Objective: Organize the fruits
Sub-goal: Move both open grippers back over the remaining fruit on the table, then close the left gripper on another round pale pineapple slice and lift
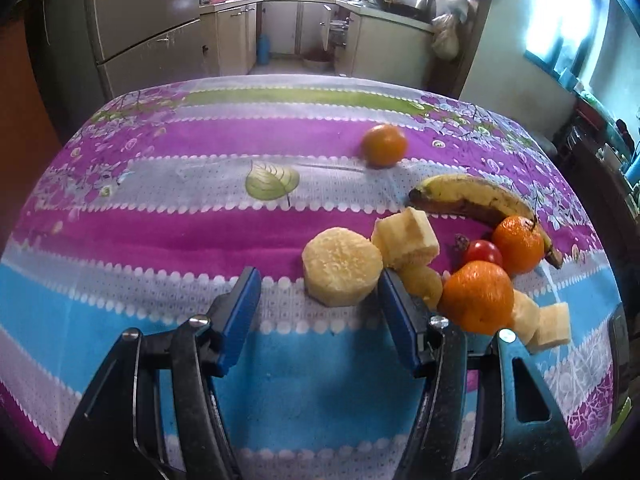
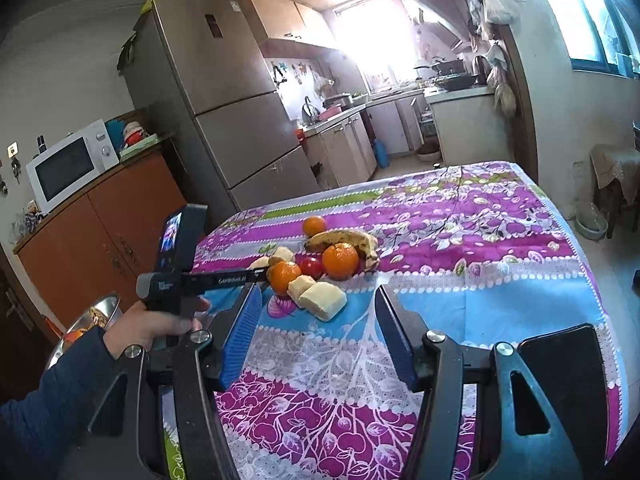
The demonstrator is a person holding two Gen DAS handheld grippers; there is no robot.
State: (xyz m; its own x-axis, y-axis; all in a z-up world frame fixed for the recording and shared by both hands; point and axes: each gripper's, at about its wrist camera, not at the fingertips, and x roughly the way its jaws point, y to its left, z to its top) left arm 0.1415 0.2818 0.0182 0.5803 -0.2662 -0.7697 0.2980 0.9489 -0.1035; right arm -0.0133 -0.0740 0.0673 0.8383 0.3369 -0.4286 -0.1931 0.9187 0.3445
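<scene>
Lying beyond open jaws: pale round slice (image 1: 341, 266)

Left gripper (image 1: 318, 300) and right gripper (image 2: 318, 312): black hinged arms, silver screws, blue ribbed pads (image 2: 240, 336) fitted to fingers. White lettering is printed on the left gripper's body. A dark blue sleeve (image 2: 52, 392) is worn on the left arm.

Partly hidden behind the left tongs' right finger (image 1: 400, 320): a yellowish fruit piece (image 1: 422, 282). Cut off at the right-wrist view's lower right: a dark phone (image 2: 560, 364). Half hidden behind a sleeve (image 2: 56, 392): a steel bowl (image 2: 102, 314).
</scene>
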